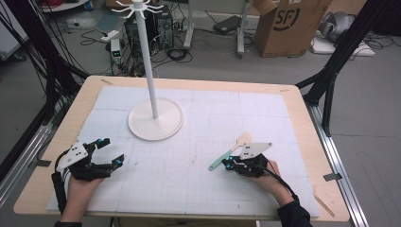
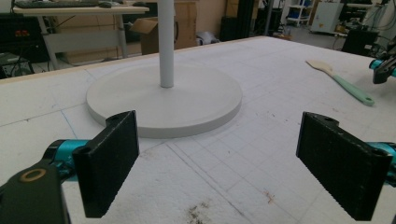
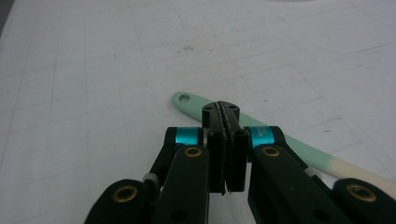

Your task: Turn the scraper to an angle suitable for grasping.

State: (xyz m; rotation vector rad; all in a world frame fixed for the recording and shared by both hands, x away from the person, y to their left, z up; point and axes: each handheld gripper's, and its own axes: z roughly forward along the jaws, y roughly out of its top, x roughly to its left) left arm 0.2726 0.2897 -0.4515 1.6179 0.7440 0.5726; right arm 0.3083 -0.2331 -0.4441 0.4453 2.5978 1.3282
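Left tongs (image 1: 109,150) stand spread wide above the counter (image 1: 198,142). Right tongs (image 3: 226,114) are pressed together, just above the spatula (image 3: 299,147), pinching nothing.

A wooden table (image 1: 302,123) carries a white gridded mat (image 1: 213,142). On the mat's far left part stands a white stand (image 1: 155,118) with a round base, a tall pole and hooks at the top. A spatula (image 1: 230,151) with a mint handle and cream blade lies on the mat's near right part. On the floor beyond are a cardboard box (image 1: 291,26), cables (image 1: 177,53) and a power strip (image 1: 109,35).
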